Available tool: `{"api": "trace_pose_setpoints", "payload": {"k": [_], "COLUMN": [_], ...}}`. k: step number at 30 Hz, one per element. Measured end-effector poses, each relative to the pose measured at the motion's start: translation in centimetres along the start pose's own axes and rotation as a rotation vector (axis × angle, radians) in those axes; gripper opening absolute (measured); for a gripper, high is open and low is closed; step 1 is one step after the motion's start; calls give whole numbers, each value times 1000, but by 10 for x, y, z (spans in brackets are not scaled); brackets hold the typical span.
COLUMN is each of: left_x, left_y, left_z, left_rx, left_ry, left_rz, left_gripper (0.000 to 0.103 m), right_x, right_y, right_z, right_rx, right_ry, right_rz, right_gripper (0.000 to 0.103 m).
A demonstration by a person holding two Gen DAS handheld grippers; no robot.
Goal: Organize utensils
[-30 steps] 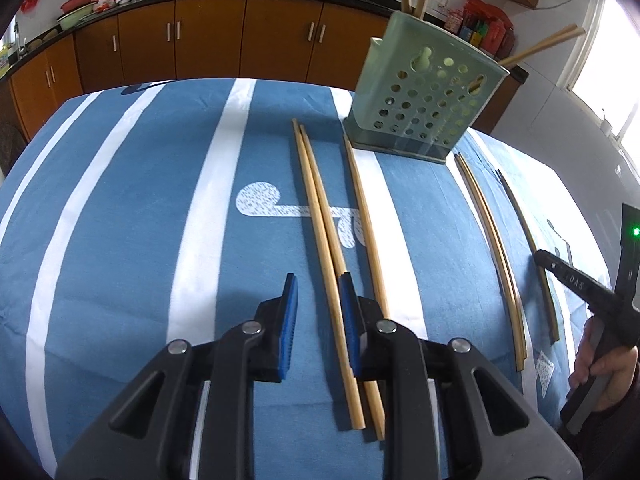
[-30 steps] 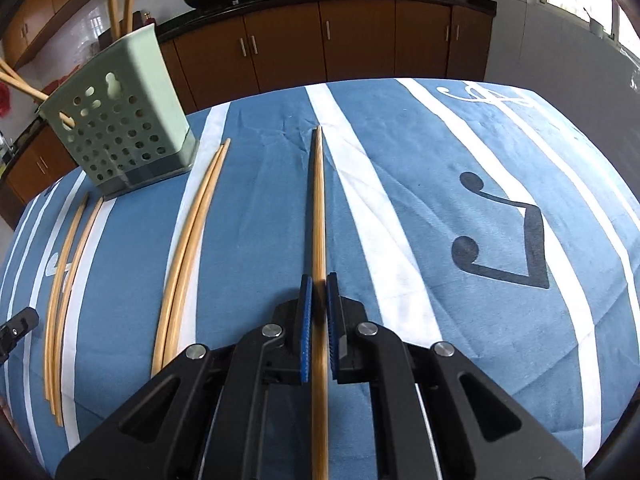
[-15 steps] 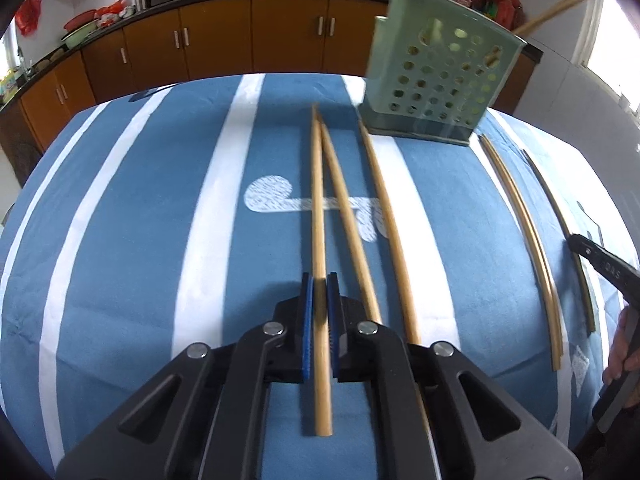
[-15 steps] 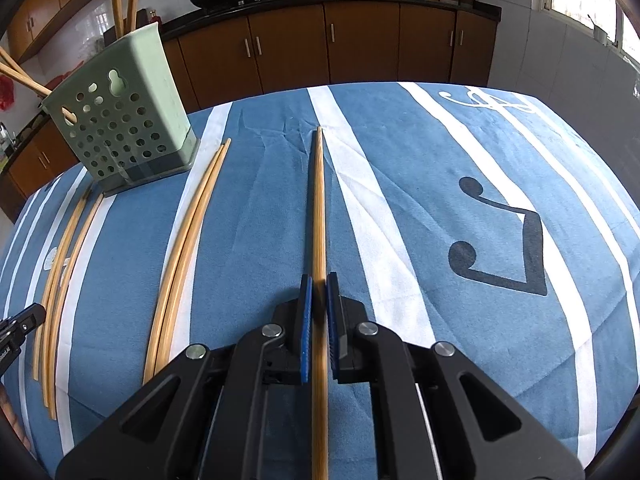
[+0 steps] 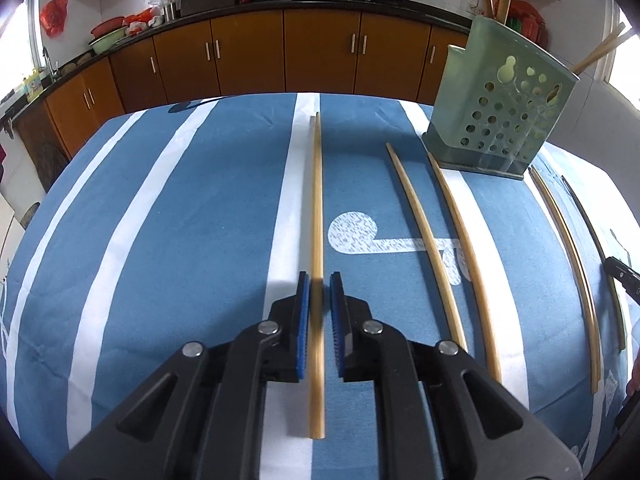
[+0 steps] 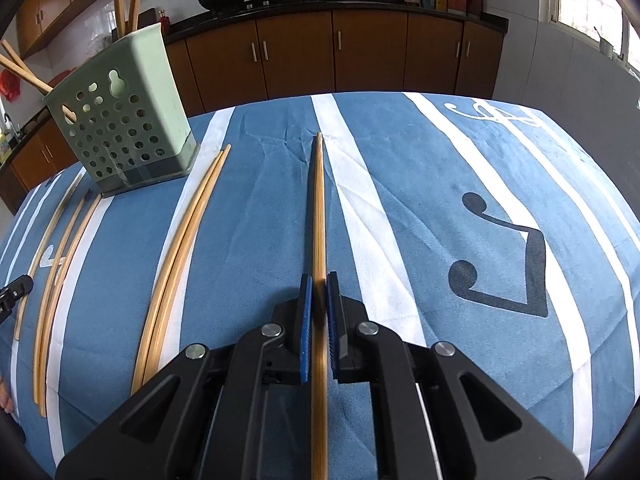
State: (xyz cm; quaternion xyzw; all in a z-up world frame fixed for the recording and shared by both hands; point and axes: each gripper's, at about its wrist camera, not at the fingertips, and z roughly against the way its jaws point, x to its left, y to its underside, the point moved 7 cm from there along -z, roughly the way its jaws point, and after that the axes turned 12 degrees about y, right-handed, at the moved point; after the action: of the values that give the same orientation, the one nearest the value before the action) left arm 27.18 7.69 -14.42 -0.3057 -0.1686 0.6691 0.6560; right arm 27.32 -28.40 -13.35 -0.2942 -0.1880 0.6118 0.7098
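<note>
1. A blue tablecloth (image 5: 192, 240) with white stripes covered the table.
2. The left gripper (image 5: 319, 320) pointed toward twelve o'clock, angled down at the cloth. Its jaws had just been opening and stood narrowly apart. The loose chopstick (image 5: 317, 208) lay between them, with a sliver of gap at the right-hand pad, so it was not pinched. Its near part was blurred.
3. At about one o'clock from that gripper, two pale chopsticks (image 5: 424, 236) lay side by side on the cloth, slightly apart.
4. At two o'clock stood the green perforated holder (image 5: 500, 120), upright, with several chopsticks rising out of its top.
5. Beyond it, toward three o'clock, a further pair (image 5: 572, 256) lay near the cloth's edge.
6. The right gripper (image 6: 319, 320) had its pads clamped on the held chopstick (image 6: 319, 216), which ran straight out to twelve o'clock with its far part against the cloth. From there the holder sat at ten o'clock.
</note>
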Motion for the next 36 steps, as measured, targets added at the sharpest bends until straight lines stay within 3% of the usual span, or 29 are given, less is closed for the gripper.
{"api": "trace_pose_setpoints", "payload": {"k": [11,36], "left_x": [-8,-5], "left_y": [1,1], "left_z": [-2,-1], "left_rx": [5,-1], "left_ry": [1,23], "left_rz": [-21,-1], "left_gripper": [22,22], "right_x": [1,0], "right_y": [0,0], "right_z": [1,1], "right_rx": [1,3], "right_ry": [-7,-19], "right_rz": [-8,-18], "right_gripper": [9,9]}}
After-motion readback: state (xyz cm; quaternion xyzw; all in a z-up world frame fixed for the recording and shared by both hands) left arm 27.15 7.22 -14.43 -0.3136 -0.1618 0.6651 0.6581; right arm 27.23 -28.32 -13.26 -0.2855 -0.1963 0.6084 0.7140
